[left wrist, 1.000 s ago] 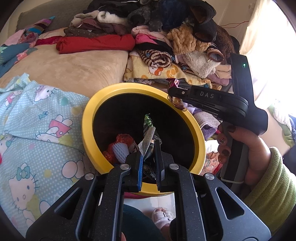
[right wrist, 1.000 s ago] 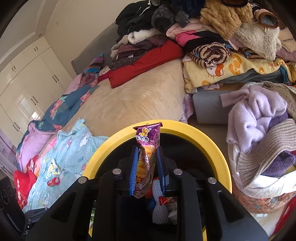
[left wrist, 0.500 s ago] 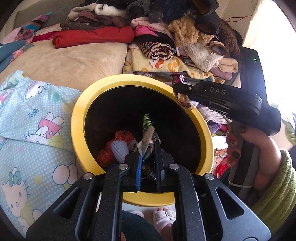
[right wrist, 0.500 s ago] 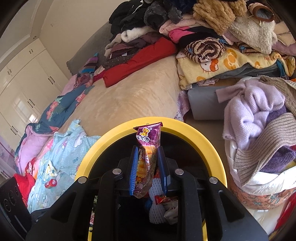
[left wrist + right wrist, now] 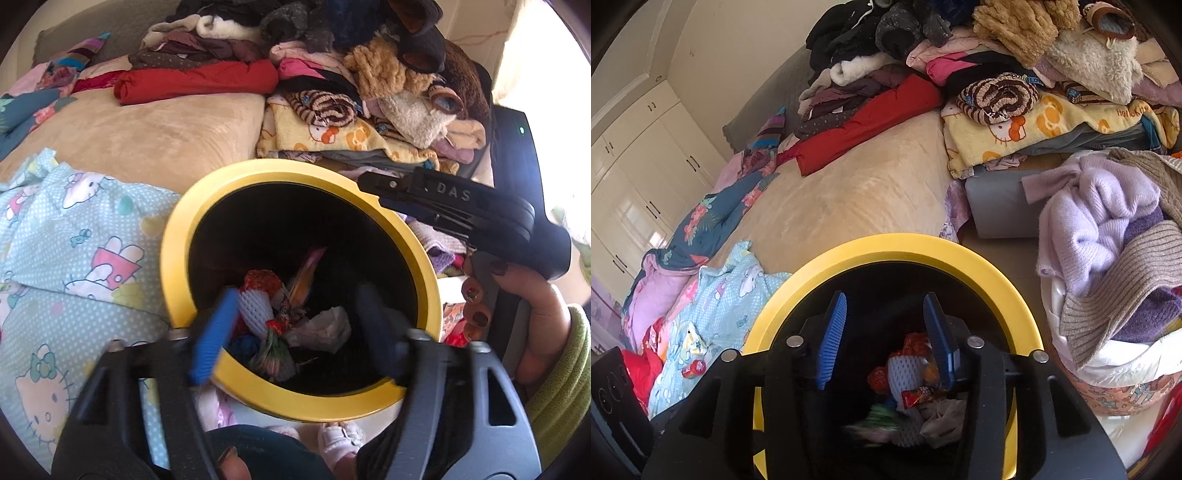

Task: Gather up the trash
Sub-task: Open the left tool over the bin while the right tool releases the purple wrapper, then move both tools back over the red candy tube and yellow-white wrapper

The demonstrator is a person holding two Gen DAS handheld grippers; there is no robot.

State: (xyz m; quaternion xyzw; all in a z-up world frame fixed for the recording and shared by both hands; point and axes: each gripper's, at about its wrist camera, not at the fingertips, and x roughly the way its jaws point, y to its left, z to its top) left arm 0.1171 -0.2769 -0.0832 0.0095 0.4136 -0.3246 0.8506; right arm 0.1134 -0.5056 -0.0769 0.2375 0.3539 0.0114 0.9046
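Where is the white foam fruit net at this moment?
The white foam net lies inside the yellow-rimmed bin, left of centre in the left wrist view, beside a crumpled white paper.

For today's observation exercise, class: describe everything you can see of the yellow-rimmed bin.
The bin is round, with a broad, smooth yellow rim that looks like plastic and a black inside. It stands upright and open beside the bed, with no lid in view. Inside lies trash: a white foam net, a crumpled white bag, and red and green wrappers. Both hand-held grippers hang over its mouth; neither visibly touches it.
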